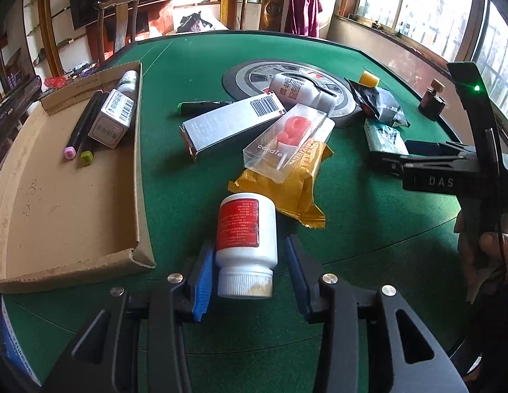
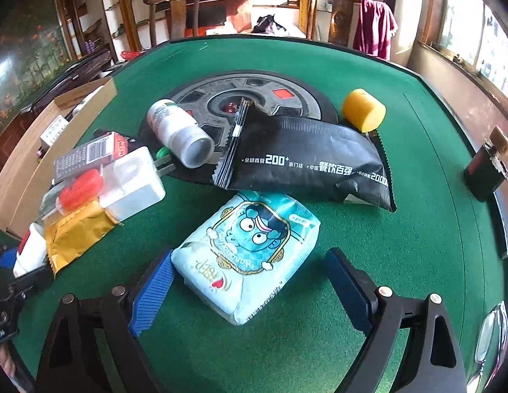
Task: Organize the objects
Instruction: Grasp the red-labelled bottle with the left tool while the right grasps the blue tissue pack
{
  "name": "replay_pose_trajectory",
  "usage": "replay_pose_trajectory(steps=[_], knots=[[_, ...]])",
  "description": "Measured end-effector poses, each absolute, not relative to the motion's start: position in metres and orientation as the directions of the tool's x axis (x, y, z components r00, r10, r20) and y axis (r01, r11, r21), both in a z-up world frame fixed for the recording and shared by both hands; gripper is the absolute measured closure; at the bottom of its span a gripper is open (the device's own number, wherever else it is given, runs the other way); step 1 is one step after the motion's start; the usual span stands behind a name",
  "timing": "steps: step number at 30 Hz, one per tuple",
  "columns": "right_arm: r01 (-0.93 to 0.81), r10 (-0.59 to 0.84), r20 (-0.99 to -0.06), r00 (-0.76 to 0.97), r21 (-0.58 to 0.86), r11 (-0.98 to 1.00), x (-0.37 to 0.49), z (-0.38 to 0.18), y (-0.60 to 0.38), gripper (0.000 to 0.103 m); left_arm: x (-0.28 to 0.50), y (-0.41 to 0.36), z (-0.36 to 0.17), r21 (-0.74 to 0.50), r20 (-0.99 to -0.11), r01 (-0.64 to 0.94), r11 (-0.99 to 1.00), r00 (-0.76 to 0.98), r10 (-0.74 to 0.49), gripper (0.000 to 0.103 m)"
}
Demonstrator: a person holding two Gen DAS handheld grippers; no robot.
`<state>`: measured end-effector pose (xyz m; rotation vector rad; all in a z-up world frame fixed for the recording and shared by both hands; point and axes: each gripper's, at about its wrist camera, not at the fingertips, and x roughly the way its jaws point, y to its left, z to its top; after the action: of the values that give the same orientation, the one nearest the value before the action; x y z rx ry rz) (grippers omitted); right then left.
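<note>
My left gripper (image 1: 249,278) is open around a white pill bottle with a red label (image 1: 245,235) lying on the green table; its left pad touches the bottle, the right pad stands apart. My right gripper (image 2: 250,290) is open around a light blue tissue pack (image 2: 247,252) lying flat on the felt. A cardboard tray (image 1: 57,196) at the left holds two markers (image 1: 80,131), a small box (image 1: 113,118) and a white bottle (image 1: 129,80).
A pile sits mid-table: yellow packet (image 1: 296,186), clear candle box (image 1: 286,137), long grey box (image 1: 231,121), white bottle (image 2: 178,131), black pouch (image 2: 306,160), yellow cylinder (image 2: 363,109). A dark perfume bottle (image 2: 486,167) stands near the right edge. A round centre disc (image 2: 254,98) lies behind.
</note>
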<state>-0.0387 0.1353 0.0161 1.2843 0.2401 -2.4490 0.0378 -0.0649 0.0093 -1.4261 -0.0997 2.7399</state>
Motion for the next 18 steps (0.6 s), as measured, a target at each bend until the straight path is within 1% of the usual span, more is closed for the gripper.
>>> replay_pose_trajectory(steps=[1, 2, 3, 4, 5, 7, 8, 10, 11, 12, 14, 16, 17, 18], knots=[[0.383, -0.245, -0.816, -0.524, 0.031, -0.923, -0.04, 0.017, 0.139, 0.017, 0.038, -0.065, 0.009, -0.083, -0.816, -0.015, -0.996, -0.573, 0.077, 0.063], [0.351, -0.24, -0.806, -0.54, 0.043, -0.935, -0.04, 0.019, 0.146, 0.032, 0.038, -0.066, 0.009, -0.088, -0.815, -0.015, -0.996, -0.574, 0.081, 0.063], [0.32, -0.218, -0.802, -0.556, 0.036, -0.947, -0.04, 0.02, 0.152, 0.041, 0.038, -0.067, 0.009, -0.092, -0.815, -0.014, -0.996, -0.574, 0.083, 0.063], [0.304, -0.179, -0.806, -0.564, -0.001, -0.953, -0.04, 0.019, 0.156, 0.043, 0.038, -0.068, 0.009, -0.094, -0.814, -0.014, -0.995, -0.574, 0.085, 0.063], [0.298, -0.153, -0.806, -0.572, -0.03, -0.954, -0.041, 0.019, 0.16, 0.043, 0.038, -0.068, 0.01, -0.096, -0.814, -0.014, -0.995, -0.574, 0.086, 0.063], [0.281, -0.135, -0.813, -0.566, -0.037, -0.959, -0.042, 0.02, 0.169, 0.043, 0.038, -0.067, 0.01, -0.093, -0.814, -0.014, -0.996, -0.574, 0.084, 0.063], [0.259, -0.121, -0.815, -0.567, -0.036, -0.965, -0.043, 0.021, 0.174, 0.041, 0.038, -0.067, 0.01, -0.09, -0.815, -0.015, -0.996, -0.574, 0.082, 0.063], [0.252, -0.147, -0.813, -0.564, 0.0, -0.968, -0.045, 0.025, 0.177, 0.032, 0.037, -0.067, 0.009, -0.093, -0.814, -0.016, -0.995, -0.574, 0.086, 0.062], [0.261, -0.165, -0.808, -0.566, 0.014, -0.965, -0.045, 0.027, 0.177, 0.021, 0.037, -0.067, 0.01, -0.096, -0.814, -0.016, -0.995, -0.574, 0.088, 0.062], [0.264, -0.164, -0.804, -0.572, 0.009, -0.964, -0.045, 0.029, 0.175, 0.016, 0.037, -0.067, 0.01, -0.098, -0.814, -0.017, -0.995, -0.574, 0.09, 0.062], [0.28, -0.146, -0.8, -0.583, -0.029, -0.959, -0.05, 0.03, 0.168, 0.015, 0.037, -0.066, 0.01, -0.094, -0.815, -0.021, -0.995, -0.573, 0.089, 0.06], [0.274, -0.1, -0.796, -0.596, -0.084, -0.958, -0.057, 0.028, 0.162, 0.015, 0.037, -0.064, 0.009, -0.083, -0.817, -0.029, -0.996, -0.57, 0.085, 0.057], [0.274, -0.092, -0.801, -0.592, -0.092, -0.957, -0.061, 0.025, 0.161, 0.017, 0.036, -0.063, 0.009, -0.077, -0.819, -0.034, -0.996, -0.568, 0.082, 0.056], [0.277, -0.099, -0.814, -0.573, -0.078, -0.958, -0.066, 0.022, 0.162, 0.026, 0.036, -0.062, 0.009, -0.072, -0.82, -0.037, -0.997, -0.567, 0.08, 0.055]])
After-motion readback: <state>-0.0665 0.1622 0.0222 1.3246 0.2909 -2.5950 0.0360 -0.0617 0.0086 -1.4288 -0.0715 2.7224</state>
